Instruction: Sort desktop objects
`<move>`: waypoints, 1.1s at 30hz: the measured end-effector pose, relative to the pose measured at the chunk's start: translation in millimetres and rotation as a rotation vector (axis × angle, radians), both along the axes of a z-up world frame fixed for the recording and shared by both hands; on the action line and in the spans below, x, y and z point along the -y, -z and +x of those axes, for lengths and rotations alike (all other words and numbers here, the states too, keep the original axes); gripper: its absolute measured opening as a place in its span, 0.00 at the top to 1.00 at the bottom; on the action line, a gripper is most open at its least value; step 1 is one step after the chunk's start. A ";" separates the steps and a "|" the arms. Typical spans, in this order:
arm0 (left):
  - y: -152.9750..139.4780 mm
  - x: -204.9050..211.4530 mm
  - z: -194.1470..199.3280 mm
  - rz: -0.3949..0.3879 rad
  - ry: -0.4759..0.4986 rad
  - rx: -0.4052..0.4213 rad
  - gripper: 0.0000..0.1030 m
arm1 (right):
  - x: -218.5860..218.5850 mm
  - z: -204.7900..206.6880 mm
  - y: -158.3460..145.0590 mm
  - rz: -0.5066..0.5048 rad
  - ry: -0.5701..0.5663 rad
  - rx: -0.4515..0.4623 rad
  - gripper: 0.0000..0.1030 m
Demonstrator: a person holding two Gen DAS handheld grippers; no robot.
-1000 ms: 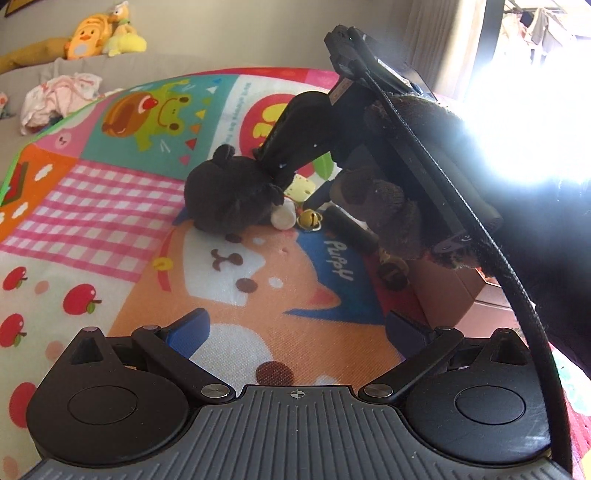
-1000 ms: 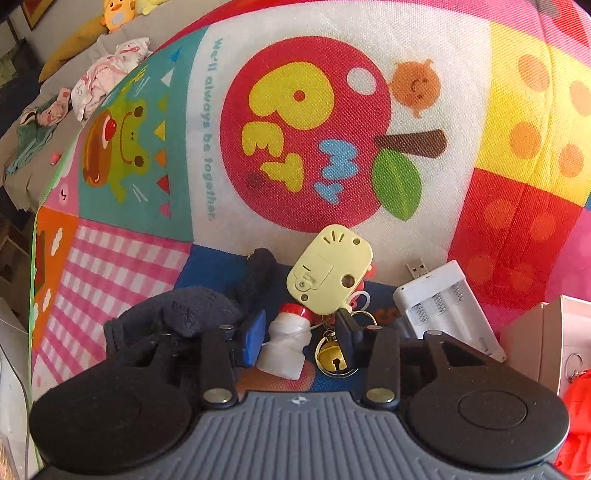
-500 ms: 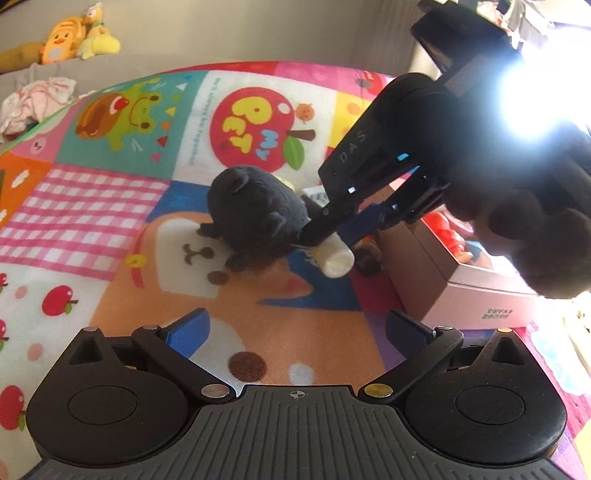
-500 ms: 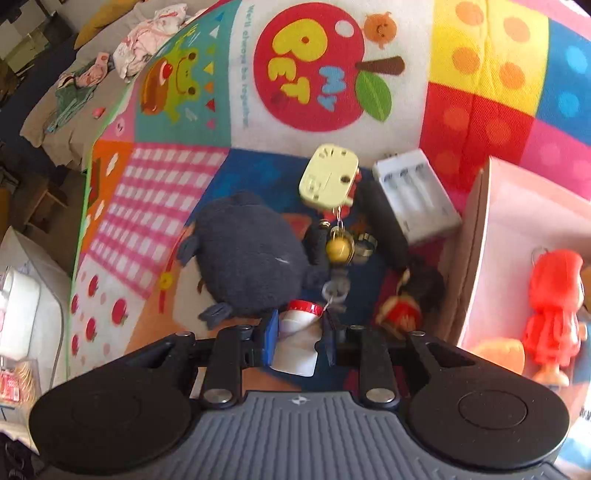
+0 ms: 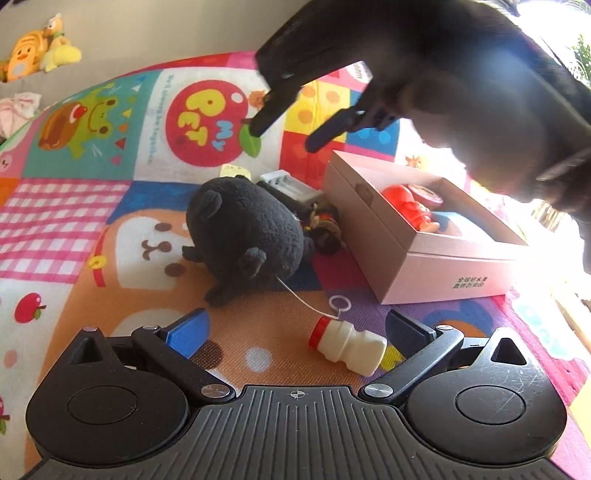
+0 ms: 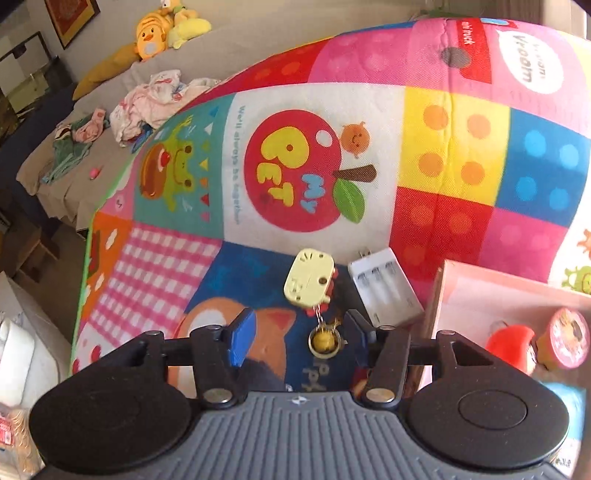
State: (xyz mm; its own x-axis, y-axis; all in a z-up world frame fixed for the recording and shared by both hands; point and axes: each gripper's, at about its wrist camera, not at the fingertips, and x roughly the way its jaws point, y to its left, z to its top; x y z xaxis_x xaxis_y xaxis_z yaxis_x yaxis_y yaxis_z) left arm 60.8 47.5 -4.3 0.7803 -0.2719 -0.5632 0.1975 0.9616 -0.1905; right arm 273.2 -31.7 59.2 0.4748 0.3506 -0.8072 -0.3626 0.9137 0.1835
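Bottle (image 5: 347, 345), small and cream-white with a red cap, lies on its side on the colourful mat (image 5: 155, 147), just ahead of the left gripper (image 5: 295, 328), between its two widely spread fingers but touched by neither. A thin white cord with a ring runs from its cap toward the one dark plush toy (image 5: 245, 229) beyond it. Behind the plush sit a white battery charger (image 5: 291, 184) and a pale yellow tag (image 6: 309, 278) with a gold bell (image 6: 322, 341) hanging from it. To the right stands one open pink box (image 5: 436, 266) holding a red figure (image 5: 410, 206) and a small pink-lidded cup (image 6: 567, 339). Above the box hangs the right gripper (image 5: 284, 134), its fingers opening with nothing between them. Far back, two yellow plush toys (image 6: 166, 27) rest on a sofa.
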 end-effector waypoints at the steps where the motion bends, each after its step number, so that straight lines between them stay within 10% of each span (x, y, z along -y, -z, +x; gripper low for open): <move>1: 0.0 -1.0 0.3 -0.006 0.000 0.000 0.00 | -8.4 10.1 8.0 -0.013 0.010 -0.012 0.48; 9: 2.9 -13.6 7.0 -0.077 -0.024 -0.045 0.00 | -45.2 43.2 41.7 -0.132 0.020 0.019 0.60; 18: 2.5 -10.2 3.3 -0.069 -0.007 -0.030 0.00 | 16.3 -30.2 -35.0 0.062 -0.047 0.108 0.64; 20: 3.2 -10.3 4.2 -0.072 -0.006 -0.032 0.00 | 38.9 -56.7 -55.3 0.094 -0.067 0.131 0.98; 26: 2.8 -2.9 3.1 -0.034 0.005 -0.019 0.00 | 107.8 -130.1 -92.7 0.125 -0.055 0.230 0.98; 33: -5.0 6.6 -1.0 0.027 -0.017 0.033 0.00 | 146.3 -165.9 -63.6 0.056 0.030 0.238 0.96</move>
State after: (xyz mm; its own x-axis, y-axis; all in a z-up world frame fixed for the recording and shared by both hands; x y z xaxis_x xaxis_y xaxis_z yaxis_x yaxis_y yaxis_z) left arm 59.8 40.9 0.7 0.8028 -0.2432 -0.5443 0.1869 0.9697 -0.1577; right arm 107.2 -178.0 122.8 0.6605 0.3748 -0.6506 -0.3746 0.9154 0.1470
